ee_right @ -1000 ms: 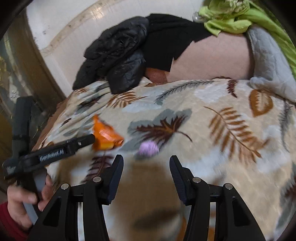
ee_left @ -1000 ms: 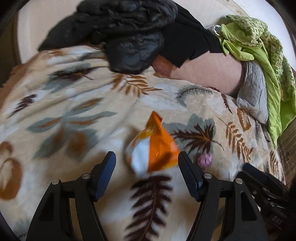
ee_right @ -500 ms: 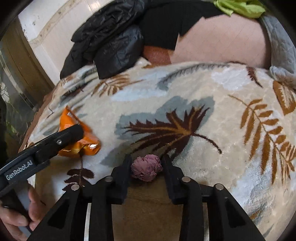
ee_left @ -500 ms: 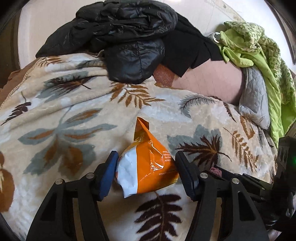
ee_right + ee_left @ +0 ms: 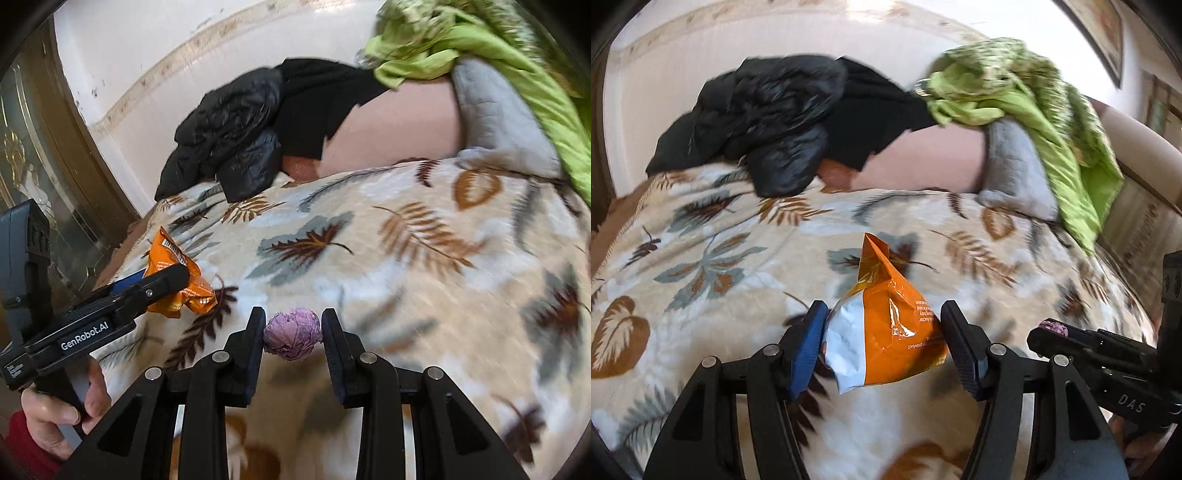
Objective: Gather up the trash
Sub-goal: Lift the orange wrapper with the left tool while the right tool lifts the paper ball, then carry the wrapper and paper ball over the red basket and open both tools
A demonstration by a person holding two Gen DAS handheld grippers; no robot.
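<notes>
Both grippers w/ trash above leaf-print blanket [image 5: 746, 236].
Left gripper [image 5: 882, 343] pinches crinkled orange-white snack bag [image 5: 886, 332], lower centre; right gripper [image 5: 293, 334] pinches crumpled purple paper ball [image 5: 292, 334].

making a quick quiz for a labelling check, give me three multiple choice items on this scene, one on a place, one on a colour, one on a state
1. Where does the black jacket lie?
A. at the blanket's far edge by the wall
B. between the left gripper's fingers
C. on the green cloth

2. What colour is the crumpled ball in the right gripper?
A. green
B. purple
C. orange

3. What is the left gripper doing?
A. standing empty
B. gripping grey cloth
C. clamping the orange snack bag

Answers: 1 A, it is heaped beyond the leaf-print blanket. 2 B, it shows lilac-purple. 3 C, both pads press the bag's sides.
</notes>
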